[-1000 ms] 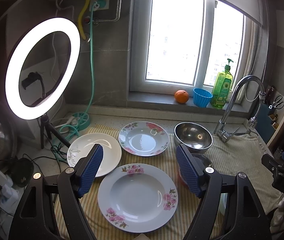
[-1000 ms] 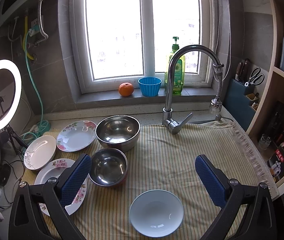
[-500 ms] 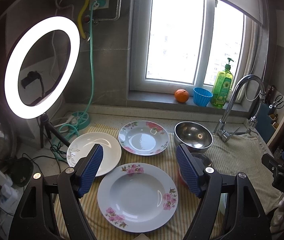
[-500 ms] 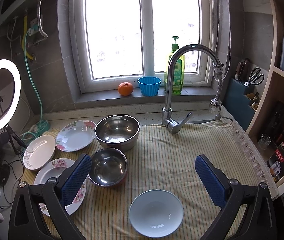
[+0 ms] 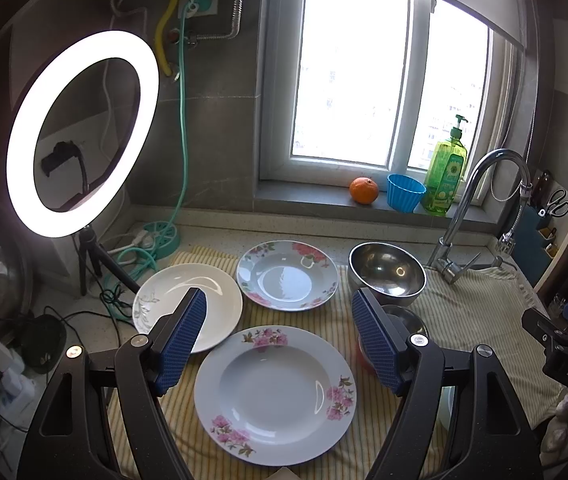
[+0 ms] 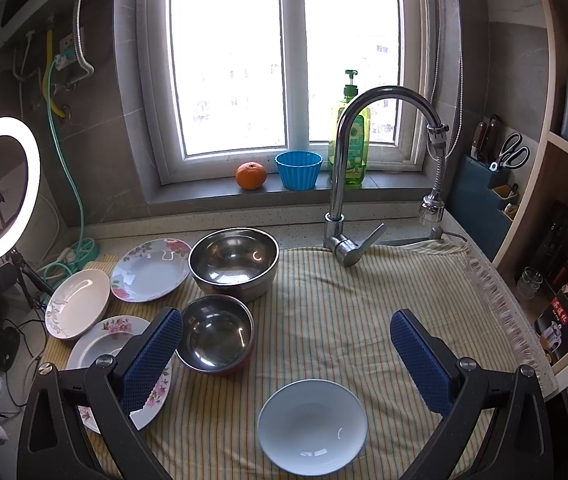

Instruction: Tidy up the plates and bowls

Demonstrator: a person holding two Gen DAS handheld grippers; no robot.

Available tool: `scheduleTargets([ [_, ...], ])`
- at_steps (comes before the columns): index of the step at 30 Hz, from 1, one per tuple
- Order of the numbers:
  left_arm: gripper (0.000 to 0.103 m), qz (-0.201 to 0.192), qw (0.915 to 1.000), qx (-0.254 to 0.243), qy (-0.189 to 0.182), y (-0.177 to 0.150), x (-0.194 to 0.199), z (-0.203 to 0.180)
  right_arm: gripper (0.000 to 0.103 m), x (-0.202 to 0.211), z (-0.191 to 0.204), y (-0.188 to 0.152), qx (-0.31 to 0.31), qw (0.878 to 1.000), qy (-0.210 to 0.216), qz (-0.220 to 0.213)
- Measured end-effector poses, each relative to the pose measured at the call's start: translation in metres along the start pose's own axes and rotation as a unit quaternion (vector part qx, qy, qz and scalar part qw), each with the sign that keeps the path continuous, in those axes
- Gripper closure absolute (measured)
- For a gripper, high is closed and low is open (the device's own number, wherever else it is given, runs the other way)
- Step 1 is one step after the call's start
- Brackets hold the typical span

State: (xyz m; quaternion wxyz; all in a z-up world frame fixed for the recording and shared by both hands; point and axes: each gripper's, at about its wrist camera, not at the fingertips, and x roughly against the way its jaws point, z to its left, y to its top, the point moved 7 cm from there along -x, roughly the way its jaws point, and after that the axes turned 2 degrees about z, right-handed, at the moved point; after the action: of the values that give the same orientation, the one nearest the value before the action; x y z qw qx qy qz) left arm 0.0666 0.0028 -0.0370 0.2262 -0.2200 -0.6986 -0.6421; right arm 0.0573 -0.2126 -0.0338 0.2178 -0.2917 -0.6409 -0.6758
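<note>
on the striped cloth (image 6: 324, 320), left of the faucet (image 6: 344, 184), three plates are lying beside two steel bowls; the left gripper (image 5: 280, 340) is hovering spread wide above the nearest flowered plate (image 5: 274, 394), while the right gripper (image 6: 284, 364) is gaping empty over the white bowl (image 6: 312, 426).

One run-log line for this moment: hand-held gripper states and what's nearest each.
left hand-held gripper: open, over floral plate | right hand-held gripper: open, over white bowl | nothing stacked
</note>
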Motion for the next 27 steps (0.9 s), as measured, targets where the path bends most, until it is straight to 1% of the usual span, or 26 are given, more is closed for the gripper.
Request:
scheduleTargets([
  [18,0.028,0.007,1.0,0.002,0.003,-0.001,-0.007,-0.001,0.0,-0.009,0.004,0.0,0.004,1.0,0.005,0.007],
  [27,0.028,0.02,0.9996,0.016,0.012,-0.009,-0.011,0.012,0.0,-0.023,0.014,-0.01,0.006,0.999,0.024,0.036],
])
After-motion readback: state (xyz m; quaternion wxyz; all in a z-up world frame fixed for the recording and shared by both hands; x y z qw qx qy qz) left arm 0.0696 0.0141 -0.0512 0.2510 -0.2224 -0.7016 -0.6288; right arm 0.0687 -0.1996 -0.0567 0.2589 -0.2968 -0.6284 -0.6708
